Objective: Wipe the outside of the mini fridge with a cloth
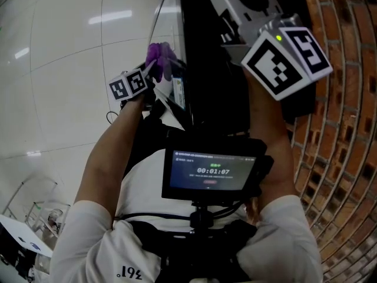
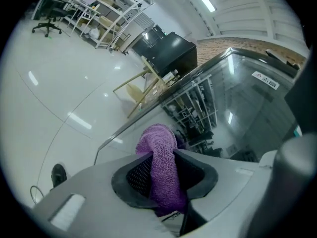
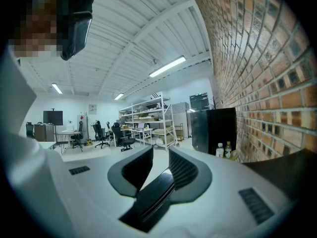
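Cloth [image 2: 161, 148] at the fridge [image 1: 206, 58] — my left gripper [image 2: 162, 157] is clamped on the purple fold, just beside the black side wall. I judge flat pressure and overlapping strokes will serve best; my right gripper [image 3: 159, 153] hangs empty, jaws apart.

Looks like big lab/workshop space: white metal shelving racks [image 3: 146, 120], black swivel office chairs [image 3: 101, 133], red brick wall [image 3: 262, 58], glossy white floor [image 1: 70, 69], long ceiling strip lights [image 3: 167, 66].

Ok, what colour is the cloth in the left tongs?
Purple; the cloth shows best in the left gripper view.
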`<move>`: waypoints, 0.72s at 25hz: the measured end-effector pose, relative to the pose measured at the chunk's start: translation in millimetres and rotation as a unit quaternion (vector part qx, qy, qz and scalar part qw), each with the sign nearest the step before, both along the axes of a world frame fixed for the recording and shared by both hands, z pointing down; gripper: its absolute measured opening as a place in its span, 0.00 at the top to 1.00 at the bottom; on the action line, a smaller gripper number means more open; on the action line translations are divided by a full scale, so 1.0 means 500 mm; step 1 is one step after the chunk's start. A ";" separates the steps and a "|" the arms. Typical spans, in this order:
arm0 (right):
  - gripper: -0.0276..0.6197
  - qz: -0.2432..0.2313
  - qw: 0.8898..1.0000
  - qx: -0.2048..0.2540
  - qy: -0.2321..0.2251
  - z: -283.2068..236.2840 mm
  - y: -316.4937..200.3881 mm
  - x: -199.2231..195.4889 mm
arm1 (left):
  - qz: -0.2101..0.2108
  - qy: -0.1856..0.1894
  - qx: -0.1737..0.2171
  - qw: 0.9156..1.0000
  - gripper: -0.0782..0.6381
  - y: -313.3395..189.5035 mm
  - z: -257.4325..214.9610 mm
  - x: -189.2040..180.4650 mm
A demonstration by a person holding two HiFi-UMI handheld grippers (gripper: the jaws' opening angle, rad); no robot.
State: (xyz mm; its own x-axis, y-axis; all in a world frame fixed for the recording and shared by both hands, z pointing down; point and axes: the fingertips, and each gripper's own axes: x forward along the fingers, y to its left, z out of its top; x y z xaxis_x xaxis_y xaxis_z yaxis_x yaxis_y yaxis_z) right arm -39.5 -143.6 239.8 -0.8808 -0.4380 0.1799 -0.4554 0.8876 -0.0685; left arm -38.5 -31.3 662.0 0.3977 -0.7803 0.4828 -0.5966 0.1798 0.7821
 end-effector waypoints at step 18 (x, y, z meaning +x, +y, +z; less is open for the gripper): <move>0.82 0.008 1.000 -0.002 0.008 0.015 -0.013 0.023 | 0.002 -0.008 -0.038 0.999 0.73 -0.010 0.081 0.002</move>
State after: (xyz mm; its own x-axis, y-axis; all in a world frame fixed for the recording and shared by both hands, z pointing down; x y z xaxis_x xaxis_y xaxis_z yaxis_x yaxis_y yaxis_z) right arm -27.8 -150.2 247.5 -0.8705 -0.4517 0.1957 -0.4712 0.8796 -0.0657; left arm -37.5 -36.0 702.4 0.3919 -0.7400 0.5467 -0.6102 0.2357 0.7564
